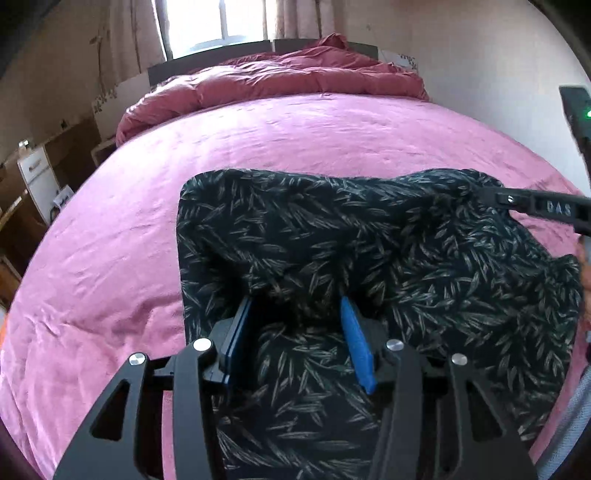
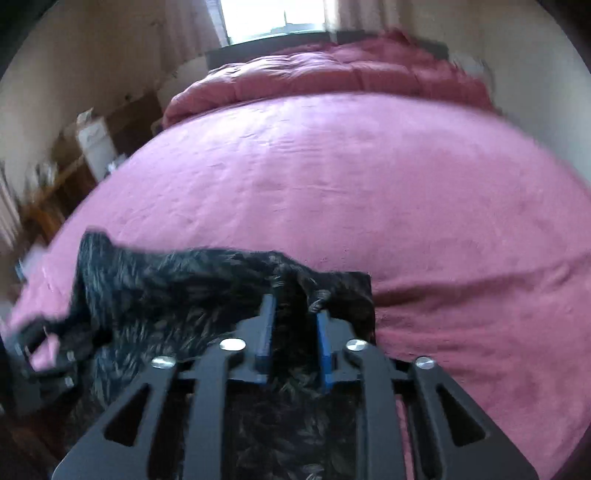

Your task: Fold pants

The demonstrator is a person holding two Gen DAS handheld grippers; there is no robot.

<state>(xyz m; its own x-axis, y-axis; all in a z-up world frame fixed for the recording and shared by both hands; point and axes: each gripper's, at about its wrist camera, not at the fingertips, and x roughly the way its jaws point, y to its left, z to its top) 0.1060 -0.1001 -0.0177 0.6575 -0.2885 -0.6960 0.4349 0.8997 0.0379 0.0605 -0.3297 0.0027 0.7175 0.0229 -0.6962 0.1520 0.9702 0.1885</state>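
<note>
The pants (image 1: 369,251) are black with a pale leaf print and lie bunched on the pink bed sheet (image 1: 258,140). My left gripper (image 1: 295,306) sits over the near part of the pants, its blue pads apart with cloth between them. My right gripper (image 2: 293,306) has its blue pads close together on a fold of the pants (image 2: 184,280) near their right corner. In the left wrist view the right gripper (image 1: 495,199) reaches in from the right and grips the cloth's far right edge. The right wrist view is blurred.
A rumpled dark pink duvet (image 1: 295,77) lies across the head of the bed below a window (image 1: 207,22). A white cabinet (image 1: 37,177) and wooden furniture stand to the left of the bed. Bare pink sheet (image 2: 406,184) spreads beyond the pants.
</note>
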